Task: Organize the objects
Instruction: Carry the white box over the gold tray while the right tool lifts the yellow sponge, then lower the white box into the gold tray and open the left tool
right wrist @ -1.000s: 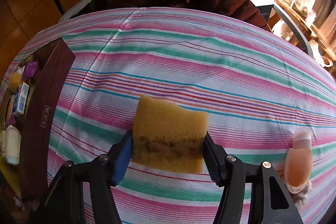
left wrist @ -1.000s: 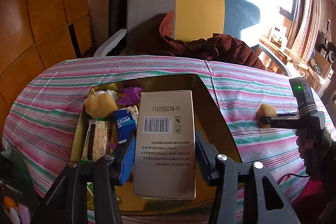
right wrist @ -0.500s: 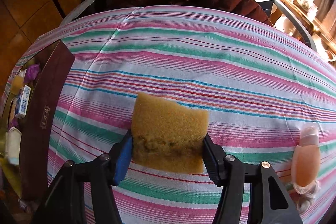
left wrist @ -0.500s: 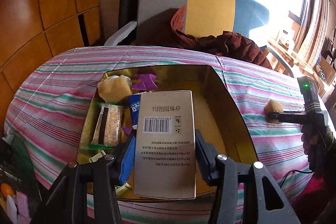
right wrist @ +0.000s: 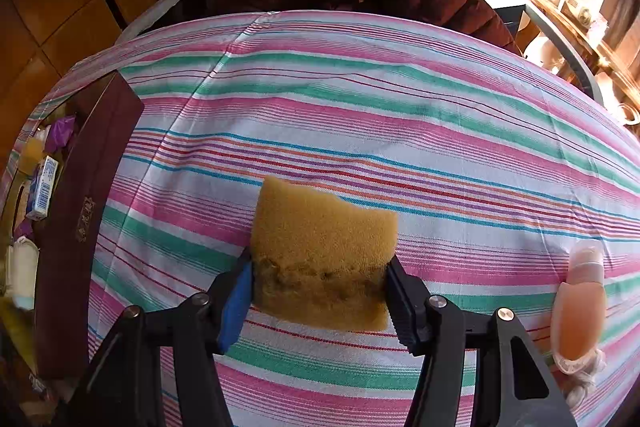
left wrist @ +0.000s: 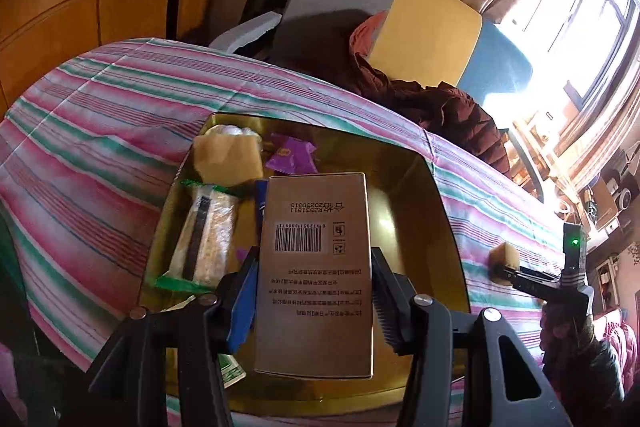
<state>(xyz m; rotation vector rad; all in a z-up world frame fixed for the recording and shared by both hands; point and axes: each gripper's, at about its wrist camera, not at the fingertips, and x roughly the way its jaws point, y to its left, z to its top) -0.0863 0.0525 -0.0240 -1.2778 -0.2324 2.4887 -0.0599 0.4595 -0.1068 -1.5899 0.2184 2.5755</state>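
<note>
The left gripper (left wrist: 316, 291) holds a flat cardboard box (left wrist: 316, 267) by its long sides, barcode face up, above the open gold tin (left wrist: 448, 227) on the striped tablecloth (left wrist: 80, 163). Both pads press on the box. The right gripper (right wrist: 320, 291) clamps a yellow sponge (right wrist: 324, 251) between its pads over the cloth, well to the right of the tin; in the left view it appears at the far right edge of the table.

Contents of the tin: a second sponge piece (left wrist: 228, 159) and purple wrappers (left wrist: 292, 155) at the far end, a long snack bar in a green-edged wrapper (left wrist: 208, 235) along the left wall, and a blue packet (left wrist: 261, 199) partly hidden under the box. The right half of the tin floor appears free.

Procedure for the step in hand, judged to be placing the box in the tin:

1. Align the box with the free right half, long edge parallel to the tin wall.
2. Lower it flat until its underside rests on the floor. Avoid landing on the blue packet or the snack bar, which would leave it tilted.
3. Release only once the box is supported.
4. Keep the sponge gripped and clear of the tin until the box is seated.

A peach-coloured bottle (right wrist: 578, 311) lies on the cloth to the right of the sponge.
</note>
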